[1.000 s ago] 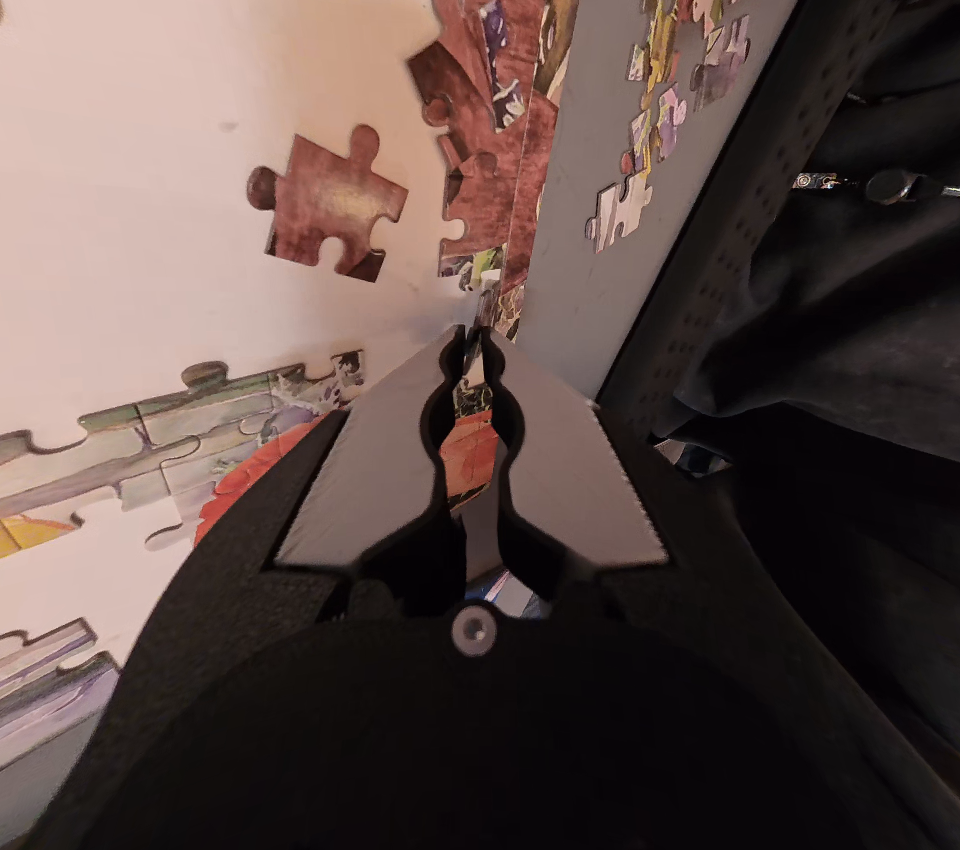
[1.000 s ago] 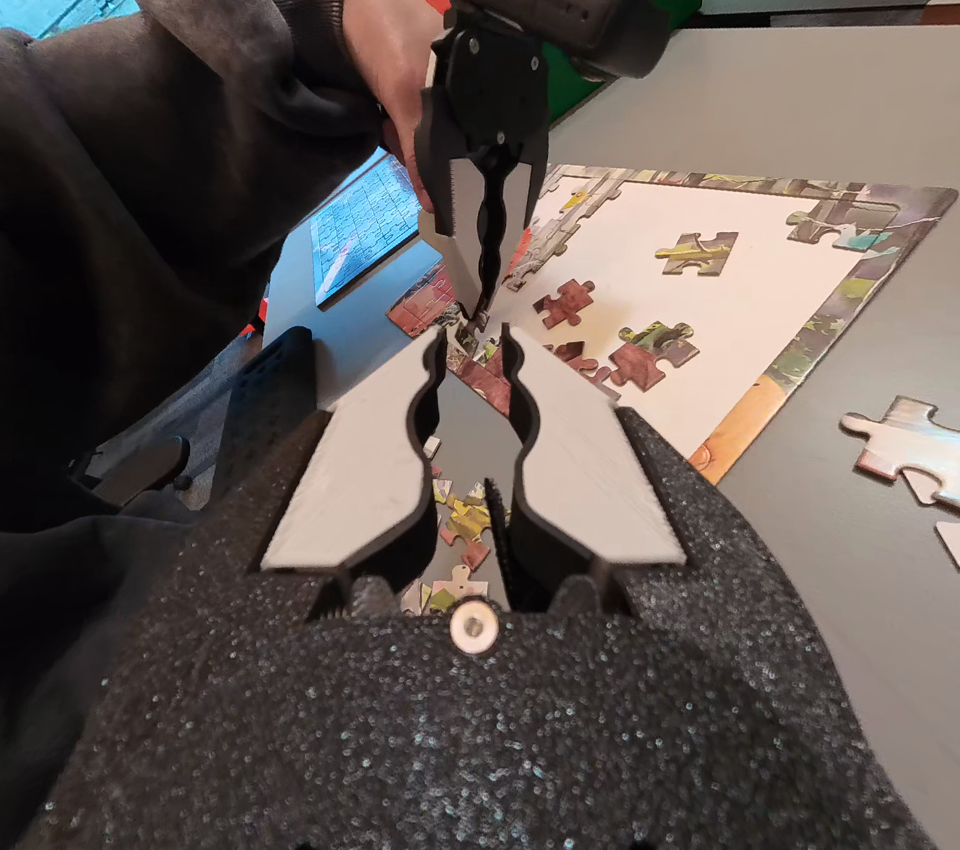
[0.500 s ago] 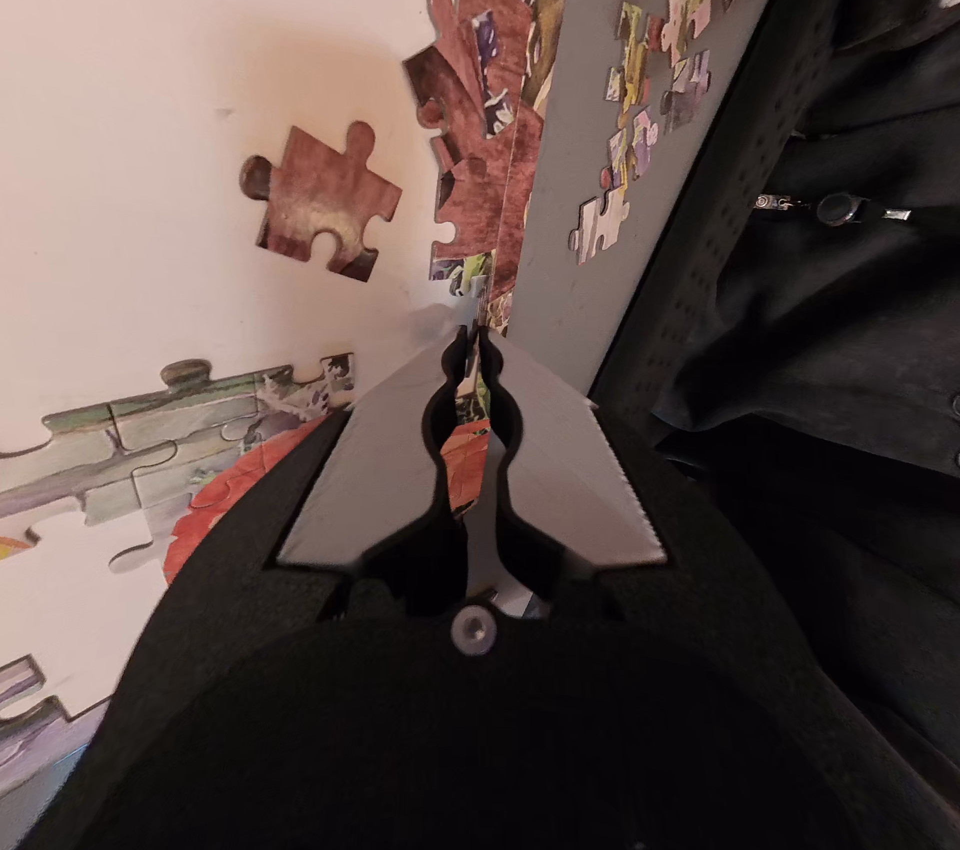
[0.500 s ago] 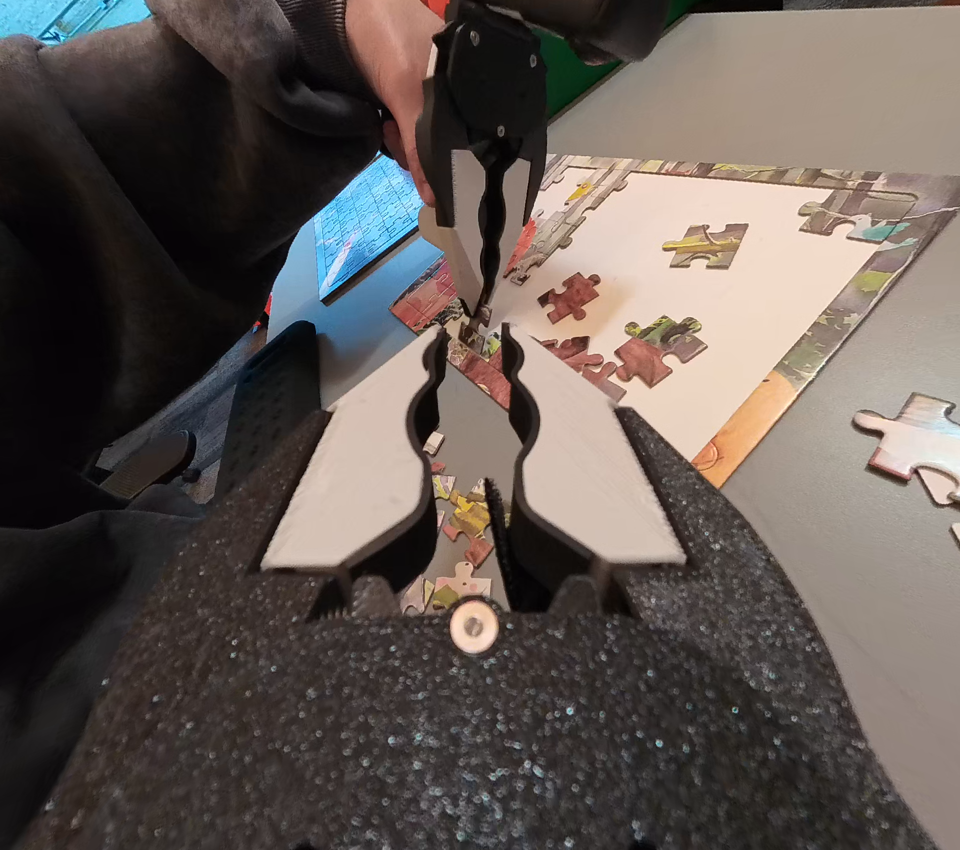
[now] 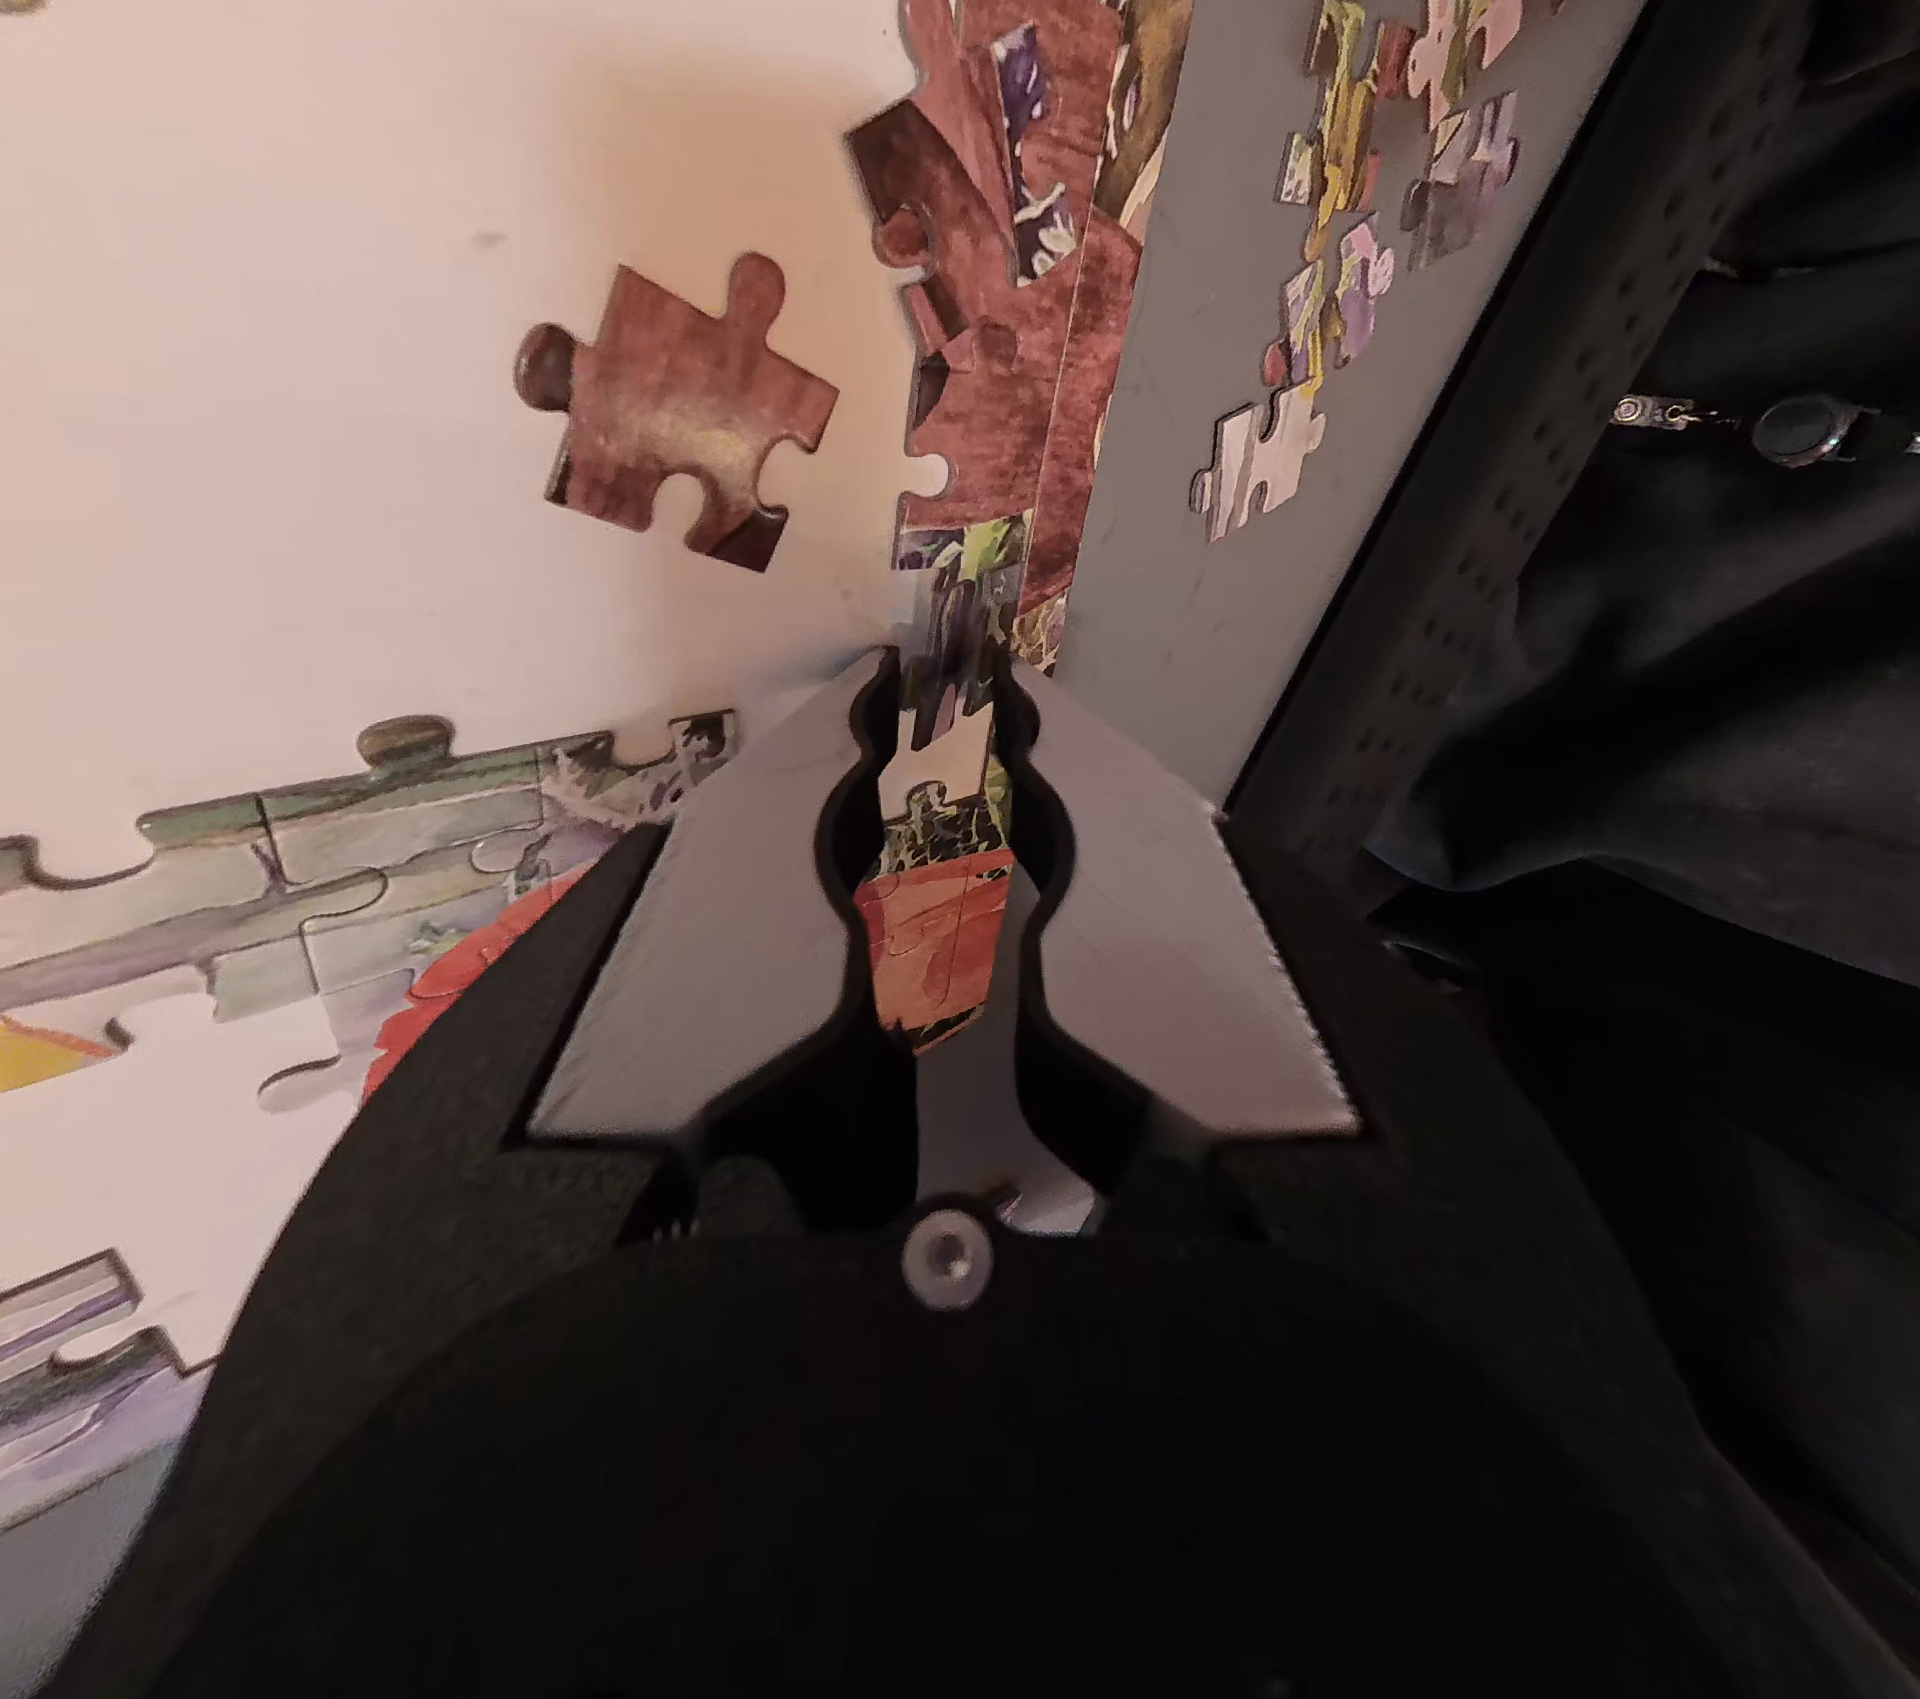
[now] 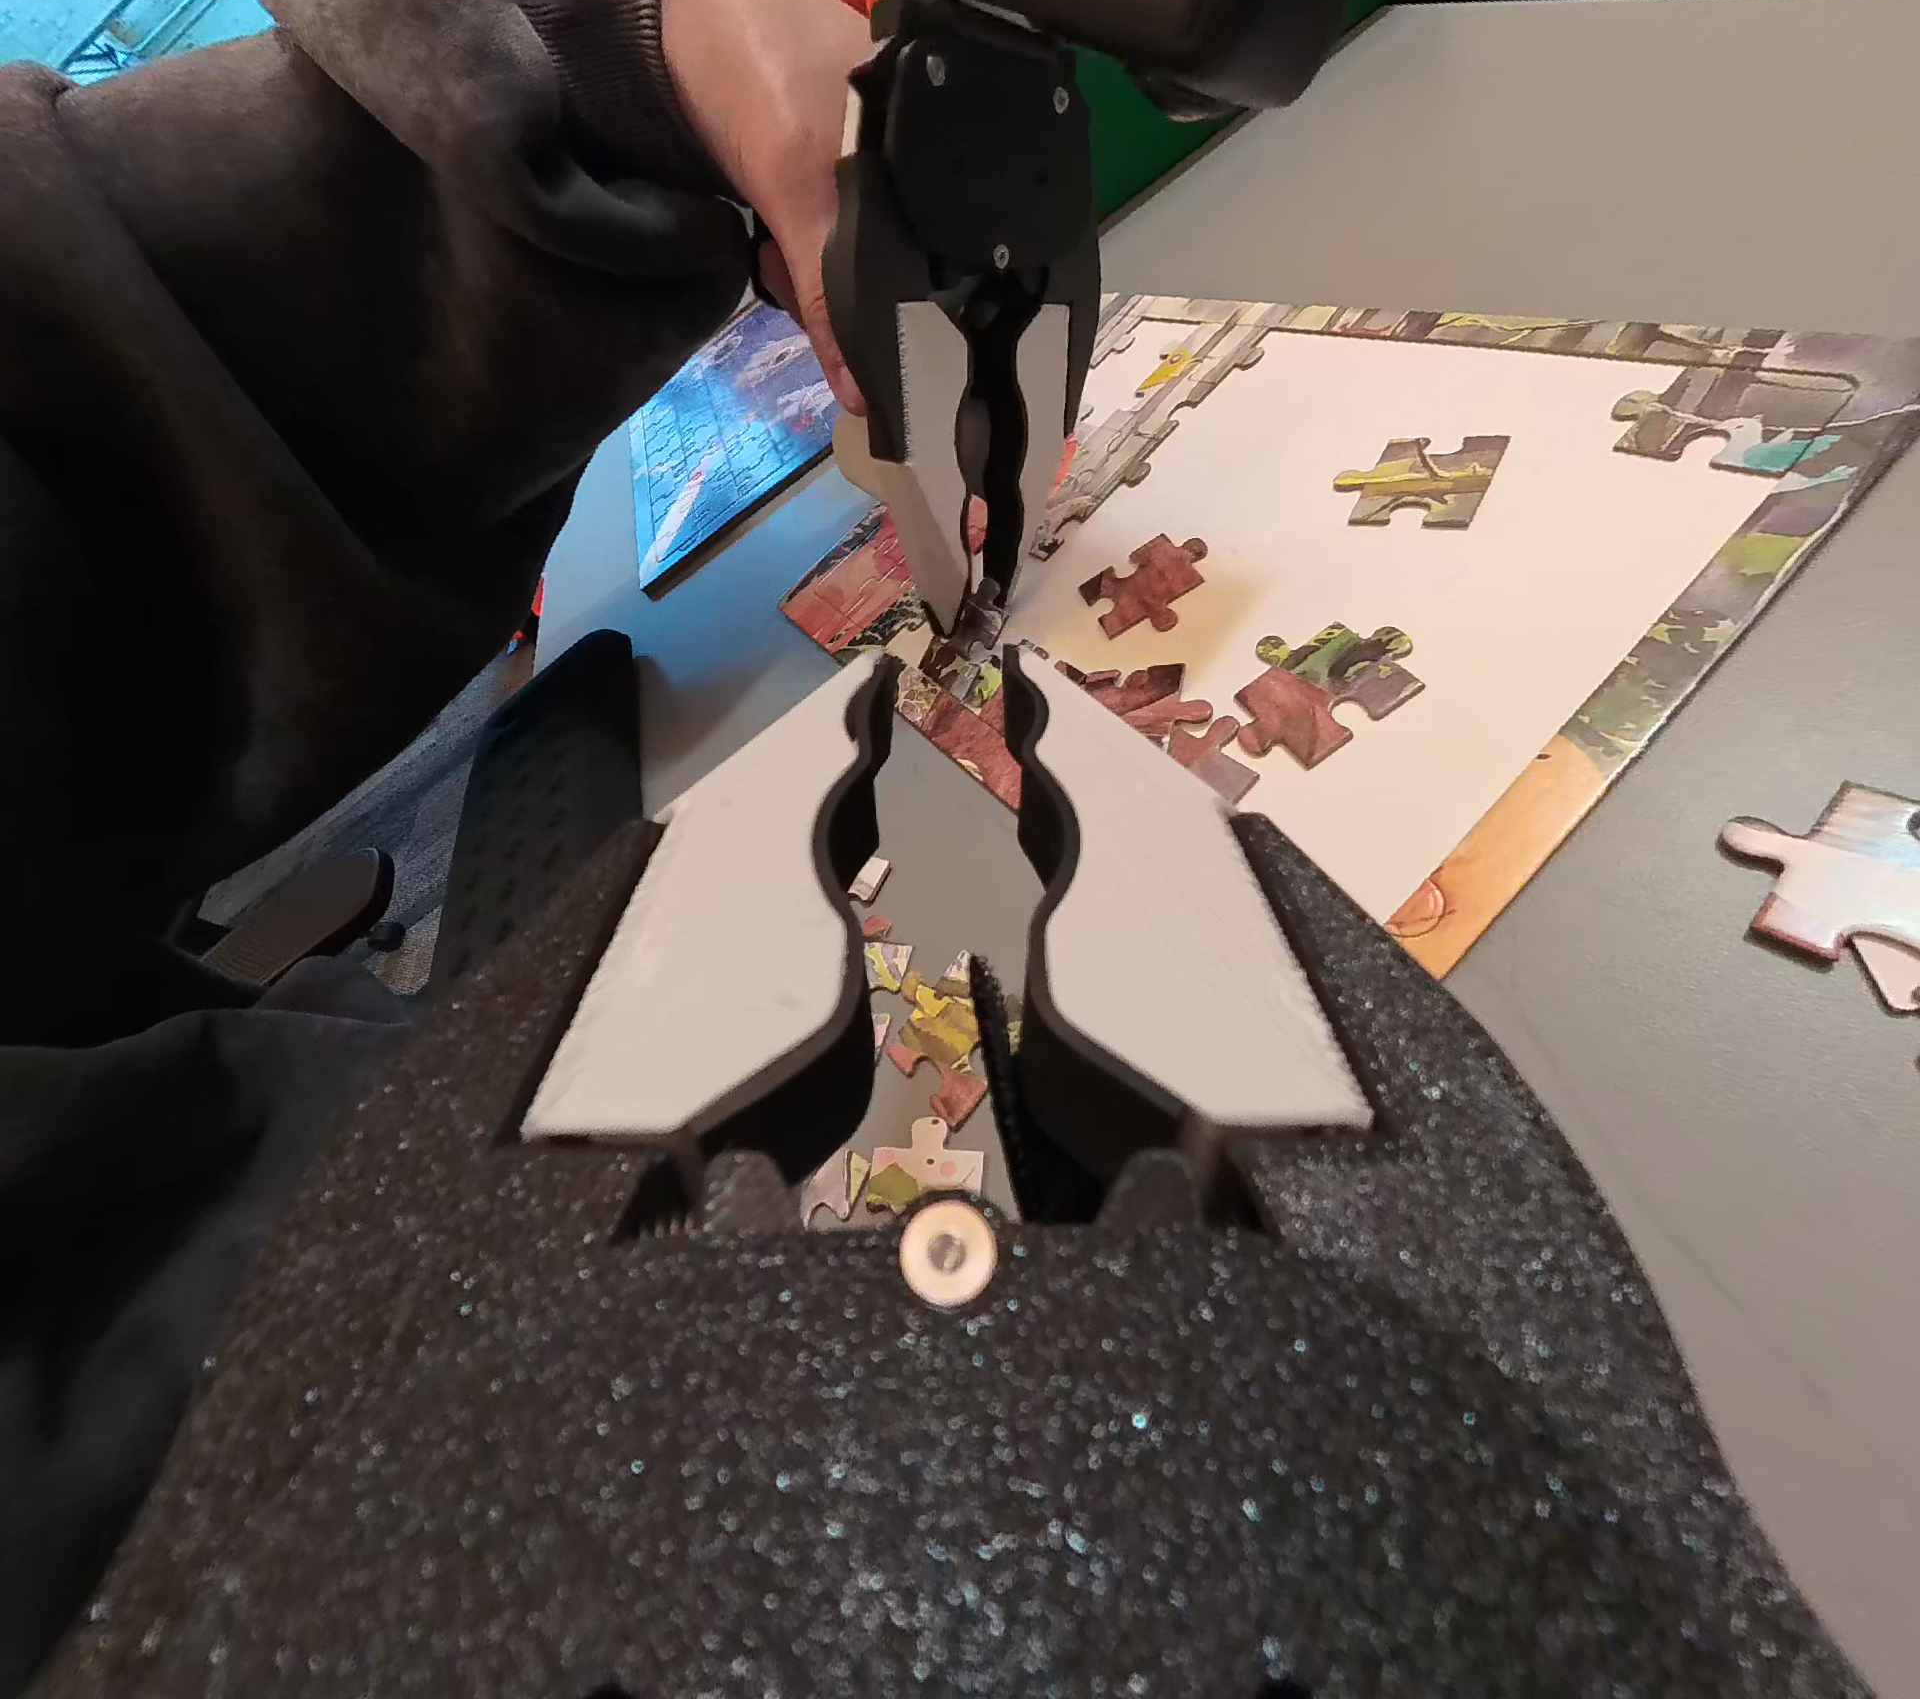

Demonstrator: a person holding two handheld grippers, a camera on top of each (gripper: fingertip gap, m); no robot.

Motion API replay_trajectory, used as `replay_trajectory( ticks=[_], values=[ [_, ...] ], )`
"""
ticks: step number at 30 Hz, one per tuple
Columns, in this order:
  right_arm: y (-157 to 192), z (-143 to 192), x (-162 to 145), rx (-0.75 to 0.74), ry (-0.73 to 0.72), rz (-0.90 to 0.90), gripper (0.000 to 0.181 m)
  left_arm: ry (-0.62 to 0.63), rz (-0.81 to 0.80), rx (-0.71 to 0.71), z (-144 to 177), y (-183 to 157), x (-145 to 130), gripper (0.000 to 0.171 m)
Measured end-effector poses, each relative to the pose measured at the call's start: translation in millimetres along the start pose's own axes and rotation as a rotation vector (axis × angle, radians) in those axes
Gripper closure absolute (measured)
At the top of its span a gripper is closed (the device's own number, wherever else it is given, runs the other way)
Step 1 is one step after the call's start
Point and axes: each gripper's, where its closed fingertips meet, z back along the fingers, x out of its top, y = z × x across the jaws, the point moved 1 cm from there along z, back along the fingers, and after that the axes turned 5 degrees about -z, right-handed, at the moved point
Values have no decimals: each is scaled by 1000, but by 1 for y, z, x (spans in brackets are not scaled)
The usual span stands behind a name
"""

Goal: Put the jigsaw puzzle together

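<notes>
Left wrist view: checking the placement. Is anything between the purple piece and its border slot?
Nothing visible. The purple piece lies at the border between the left gripper's jaws; the brown piece lies apart on the white board.

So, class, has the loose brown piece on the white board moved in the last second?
No. The brown piece keeps the same gap from the assembled brown border.

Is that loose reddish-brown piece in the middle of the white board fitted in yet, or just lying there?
Just lying loose. The reddish-brown cardboard puzzle piece sits alone on the bare white puzzle board, touching no other piece.
</notes>
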Motion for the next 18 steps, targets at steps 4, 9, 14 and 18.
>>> replay_trajectory(
  ticks=[4, 9, 14, 18],
  values=[
    [0, 0, -1, 0, 4, 3, 161, 12, -14, 62, -1, -1, 0, 152],
    [1, -1, -1, -1, 8, 5, 160, 21, -36, 164, -1, 0, -1, 150],
    [0, -1, -2, -4, 12, 7, 161, 30, -69, 248, -2, -3, -3, 143],
    [0, -2, -3, -6, 18, 10, 160, 26, -113, 309, -2, -4, -3, 133]
  ],
)
